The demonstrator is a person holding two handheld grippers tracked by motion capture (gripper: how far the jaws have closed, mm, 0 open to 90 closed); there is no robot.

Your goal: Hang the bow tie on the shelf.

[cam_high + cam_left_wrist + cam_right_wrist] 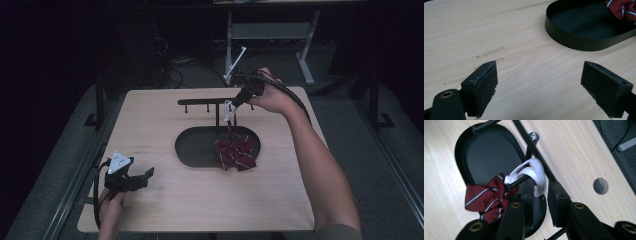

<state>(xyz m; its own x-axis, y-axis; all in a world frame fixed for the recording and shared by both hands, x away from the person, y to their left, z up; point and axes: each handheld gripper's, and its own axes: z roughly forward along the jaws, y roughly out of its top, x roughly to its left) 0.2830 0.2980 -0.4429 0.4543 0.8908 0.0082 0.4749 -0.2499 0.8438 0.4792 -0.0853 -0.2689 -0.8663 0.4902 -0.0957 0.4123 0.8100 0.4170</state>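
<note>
So, starting at the near left, my left gripper (142,177) rests low on the table (165,210) with its jaws wide apart on bare wood, the hand (111,207) under it at the table's near edge; I'd call it idle for this step. Toward the middle sits the black oval tray (192,150) with the rack (205,102) rising from it, and the red striped bow tie (486,197) hangs down into the tray's right end. Its white elastic strap (534,173) is looped over one of the rack's pegs (520,180). On the far right my right gripper (541,195), arm stretched out and tilted down, has its jaws partly closed around the strap; whether the pads press on it I cannot tell. I judge the hanging step is nearly done: next I'd open and draw back without dragging the strap off.
</note>
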